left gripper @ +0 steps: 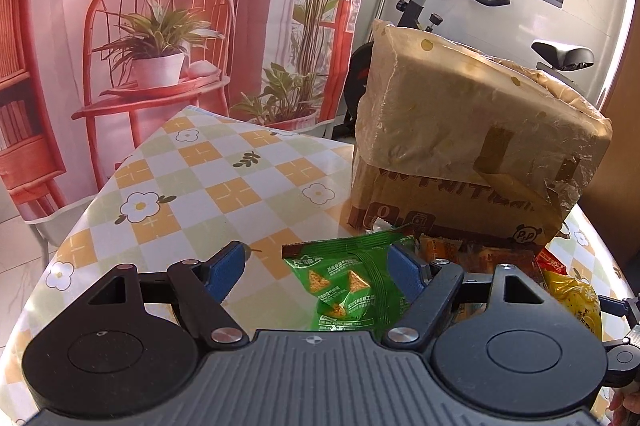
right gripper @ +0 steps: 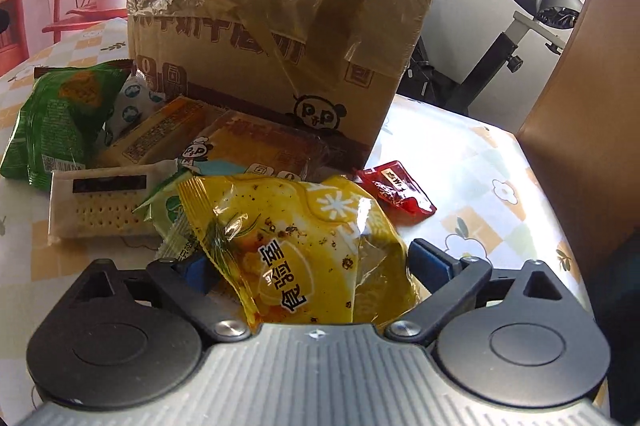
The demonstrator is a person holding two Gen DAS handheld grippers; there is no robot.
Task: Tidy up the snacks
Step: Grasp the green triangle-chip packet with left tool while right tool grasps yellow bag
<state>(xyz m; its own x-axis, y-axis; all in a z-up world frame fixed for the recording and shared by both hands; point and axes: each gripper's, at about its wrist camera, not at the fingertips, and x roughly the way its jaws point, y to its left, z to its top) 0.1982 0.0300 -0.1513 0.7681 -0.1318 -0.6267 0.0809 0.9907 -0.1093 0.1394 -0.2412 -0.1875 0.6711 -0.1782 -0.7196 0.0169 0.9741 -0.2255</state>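
right hand-held gripper point(right gripper: 316, 268) is sitting spread wide around the yellow snack bag point(right gripper: 304, 250), pads on either side, not yet clamping. left hand-held gripper point(left gripper: 318, 266) is also released, with the green snack bag point(left gripper: 352, 282) lying between its fingers on the table point(left gripper: 224, 166). the snack pile is lying against the near face of the cardboard box point(right gripper: 280, 18), toward the table's right edge. for the yellow bag: closing on the crimped seam or a flat fold is looking better than the puffy middle, which will probably slip. lifting straight up is avoiding dragging the cracker pack point(right gripper: 100, 202) and red sachet point(right gripper: 396, 190). box opening is hard to make out, possibly facing away.
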